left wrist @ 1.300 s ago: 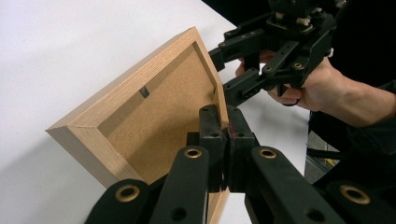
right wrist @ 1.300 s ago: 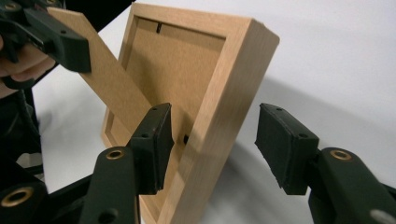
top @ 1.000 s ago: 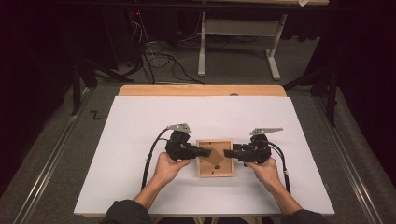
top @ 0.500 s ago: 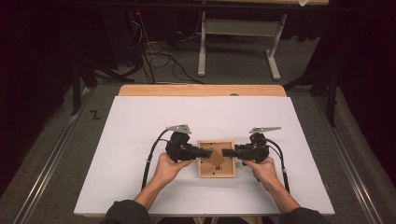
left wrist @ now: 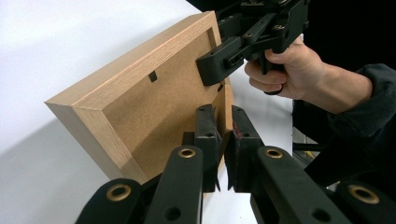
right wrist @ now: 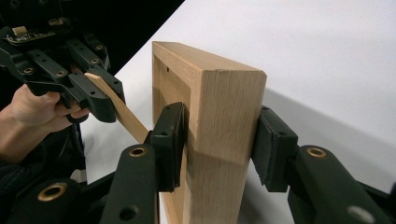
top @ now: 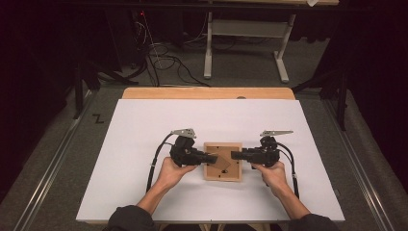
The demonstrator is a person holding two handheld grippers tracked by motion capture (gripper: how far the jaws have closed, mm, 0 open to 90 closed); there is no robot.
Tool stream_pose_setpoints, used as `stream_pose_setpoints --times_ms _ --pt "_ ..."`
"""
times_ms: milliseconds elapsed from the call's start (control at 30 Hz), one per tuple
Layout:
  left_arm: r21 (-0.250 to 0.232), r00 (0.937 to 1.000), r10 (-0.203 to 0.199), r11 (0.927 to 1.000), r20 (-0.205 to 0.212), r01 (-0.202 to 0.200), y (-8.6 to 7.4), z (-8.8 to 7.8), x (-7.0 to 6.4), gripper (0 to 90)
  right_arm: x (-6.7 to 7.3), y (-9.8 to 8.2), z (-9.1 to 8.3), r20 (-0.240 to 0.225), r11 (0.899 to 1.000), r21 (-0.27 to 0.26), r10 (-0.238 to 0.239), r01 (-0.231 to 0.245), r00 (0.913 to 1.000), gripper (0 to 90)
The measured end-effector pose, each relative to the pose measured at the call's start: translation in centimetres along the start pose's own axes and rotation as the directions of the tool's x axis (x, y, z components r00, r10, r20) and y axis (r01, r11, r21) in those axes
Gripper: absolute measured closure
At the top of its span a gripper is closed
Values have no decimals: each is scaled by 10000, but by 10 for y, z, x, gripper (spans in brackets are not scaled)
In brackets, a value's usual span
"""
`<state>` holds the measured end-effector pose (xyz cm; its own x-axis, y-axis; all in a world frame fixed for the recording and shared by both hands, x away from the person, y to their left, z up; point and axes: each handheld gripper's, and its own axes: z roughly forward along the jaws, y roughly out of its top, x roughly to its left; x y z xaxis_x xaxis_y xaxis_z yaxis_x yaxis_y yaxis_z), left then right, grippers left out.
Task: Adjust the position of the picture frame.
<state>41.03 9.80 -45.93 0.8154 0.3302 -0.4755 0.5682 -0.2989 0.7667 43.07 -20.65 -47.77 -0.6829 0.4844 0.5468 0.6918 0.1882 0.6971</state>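
A light wooden picture frame (top: 222, 163) lies back side up on the white table (top: 144, 144). From the left, my left gripper (top: 211, 157) is shut on the thin fibreboard stand leg (right wrist: 121, 112) hinged to the frame's back (left wrist: 140, 93). Its jaws have just been opening a little, with the leg still between them. My right gripper (top: 234, 155) comes in from the right. Its pads (right wrist: 170, 135) straddle the frame's side rail (right wrist: 224, 93), one inside the back recess and one on the outer face. These jaws have just been closing onto the rail.
The white sheet has bare room on all sides of the frame. A wooden table edge (top: 207, 93) runs along the back. Beyond it are cables (top: 163, 57) on the floor and a grey table stand (top: 245, 33). A cable trails from each gripper toward the person.
My right gripper's jaws have narrowed onto the frame's right side. Both hands and the frame stay where they were.
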Motion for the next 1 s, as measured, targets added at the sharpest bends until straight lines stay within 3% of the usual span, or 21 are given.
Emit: stream_pose_setpoints --times_ms 167,333,500,733,1000 --pt "35 10000 19 10000 -23 -18 0 -3 1 826 1 1 -2 -147 9999 -146 -25 23 9999 612" --pt "-44 9999 30 10000 -122 -31 0 -6 1 791 8 6 -5 61 9989 -222 -415 416 9991 621" --pt "-15 9983 71 10000 -576 -72 0 -9 2 726 12 9 -7 275 9978 -161 -640 645 9976 622" --pt "148 9895 301 9995 -1414 -282 0 -11 -1 630 19 13 -8 564 9950 -50 -993 997 9935 623" --pt "304 9793 484 9986 -1963 -432 -1 -11 -2 593 27 18 -10 993 9883 100 -1524 1521 9833 623"
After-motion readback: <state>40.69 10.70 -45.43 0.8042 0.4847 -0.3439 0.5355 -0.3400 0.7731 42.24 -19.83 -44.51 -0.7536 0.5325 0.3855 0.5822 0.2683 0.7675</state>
